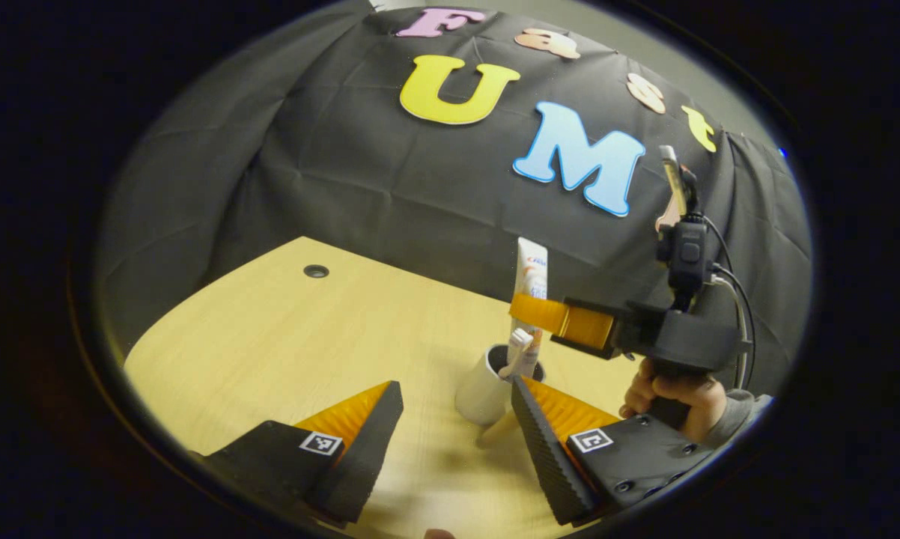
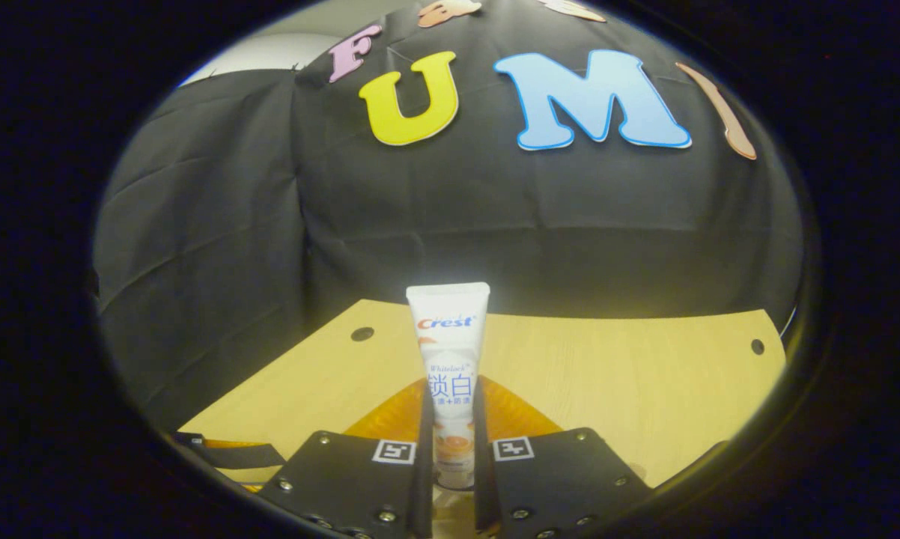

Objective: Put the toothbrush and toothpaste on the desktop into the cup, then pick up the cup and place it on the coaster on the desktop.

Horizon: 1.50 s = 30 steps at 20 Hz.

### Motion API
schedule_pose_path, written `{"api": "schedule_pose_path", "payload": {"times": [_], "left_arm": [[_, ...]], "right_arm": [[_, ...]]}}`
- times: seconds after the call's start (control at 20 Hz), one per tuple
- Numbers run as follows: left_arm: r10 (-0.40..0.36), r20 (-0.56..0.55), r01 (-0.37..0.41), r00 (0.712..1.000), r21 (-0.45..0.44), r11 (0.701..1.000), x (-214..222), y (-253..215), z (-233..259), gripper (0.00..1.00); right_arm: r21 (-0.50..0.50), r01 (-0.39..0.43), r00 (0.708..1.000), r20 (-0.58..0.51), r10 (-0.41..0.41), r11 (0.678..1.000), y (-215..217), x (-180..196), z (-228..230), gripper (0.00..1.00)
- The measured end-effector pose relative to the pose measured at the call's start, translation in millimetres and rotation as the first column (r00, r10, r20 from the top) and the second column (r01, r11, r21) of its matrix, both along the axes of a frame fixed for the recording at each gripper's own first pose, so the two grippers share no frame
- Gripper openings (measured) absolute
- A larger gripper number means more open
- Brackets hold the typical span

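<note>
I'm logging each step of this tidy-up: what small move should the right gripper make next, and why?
Probably lower a little and let go. The right gripper is shut on the toothpaste, held upright with its lower end at the mouth of the cup, where the toothbrush already stands.

Toothpaste tubes: one [image 2: 450, 374]
Toothbrushes: one [image 1: 517, 352]
Cups: one [image 1: 487, 385]
Tongs: two, left [image 1: 454, 419] and right [image 2: 450, 457]
Counters: one [image 1: 285, 344]
Counter holes: two [image 2: 362, 334]
</note>
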<state>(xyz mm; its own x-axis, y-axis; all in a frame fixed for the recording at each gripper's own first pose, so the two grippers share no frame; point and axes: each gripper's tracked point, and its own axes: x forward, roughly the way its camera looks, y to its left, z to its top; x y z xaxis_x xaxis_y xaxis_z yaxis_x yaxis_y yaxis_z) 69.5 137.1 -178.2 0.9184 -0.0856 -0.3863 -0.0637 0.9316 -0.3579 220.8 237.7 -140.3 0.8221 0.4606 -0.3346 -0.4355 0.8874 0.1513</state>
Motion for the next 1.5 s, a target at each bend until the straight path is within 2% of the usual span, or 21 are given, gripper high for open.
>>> {"api": "schedule_pose_path", "payload": {"times": [0.05,0.1,0.25,0.55,0.6,0.65,0.85,0.9,0.95,1.0,1.05,1.1,1.3,1.5], "left_arm": [[0.003,0.005,-0.003,1.0,-0.001,1.0,-3,-2,0,0.94],[0.007,0.005,-0.007,1.0,0.0,1.0,-5,-2,0,0.94],[0.015,0.007,-0.015,1.0,-0.004,1.0,-5,-6,3,0.94],[0.032,0.014,-0.032,0.999,-0.003,0.999,-12,-9,7,0.94],[0.033,0.013,-0.033,0.999,-0.005,0.999,-14,-10,8,0.94],[0.037,0.014,-0.037,0.999,-0.007,0.999,-15,-11,9,0.94],[0.034,0.028,-0.035,0.999,0.004,0.999,-15,-18,16,0.99],[0.029,0.03,-0.029,0.999,0.009,1.0,-15,-20,18,0.94],[0.024,0.028,-0.024,0.999,0.01,1.0,-14,-23,17,0.94],[0.021,0.026,-0.021,0.999,0.012,1.0,-13,-25,16,1.0],[0.018,0.024,-0.018,1.0,0.015,1.0,-12,-26,15,1.0],[0.015,0.021,-0.015,1.0,0.018,1.0,-10,-26,16,0.94],[-0.007,0.001,0.007,1.0,0.036,0.999,-3,-32,11,0.94],[-0.065,-0.05,0.067,0.997,0.054,0.996,5,-47,-1,0.94]], "right_arm": [[-0.018,-0.004,1.0,-0.005,0.004,1.0,-1,-2,-3,0.19],[-0.034,0.003,1.0,-0.012,-0.003,0.999,-2,-3,-7,0.27],[-0.035,0.001,0.998,-0.063,-0.003,0.999,-5,-9,-12,0.34],[-0.069,0.002,0.996,-0.089,-0.008,0.998,-11,-22,-18,0.37],[-0.087,0.007,0.998,-0.065,-0.013,0.996,-10,-20,-13,0.73],[-0.098,0.002,0.999,-0.04,-0.006,0.995,-12,-26,-9,0.85],[-0.137,-0.015,1.0,-0.015,0.013,0.991,-12,-35,-2,0.85],[-0.141,-0.012,1.0,0.002,0.012,0.99,-16,-38,4,0.85],[-0.139,-0.009,1.0,0.014,0.011,0.99,-19,-39,10,0.85],[-0.132,-0.005,1.0,0.027,0.009,0.991,-21,-41,15,0.85],[-0.123,0.003,0.999,0.038,0.002,0.992,-25,-43,22,0.85],[-0.105,0.014,0.999,0.052,-0.009,0.994,-31,-44,30,0.85],[-0.028,0.071,0.994,0.082,-0.069,0.997,-66,-57,64,0.85],[-0.015,0.131,0.988,0.084,-0.129,0.991,-102,-71,74,0.85]]}}
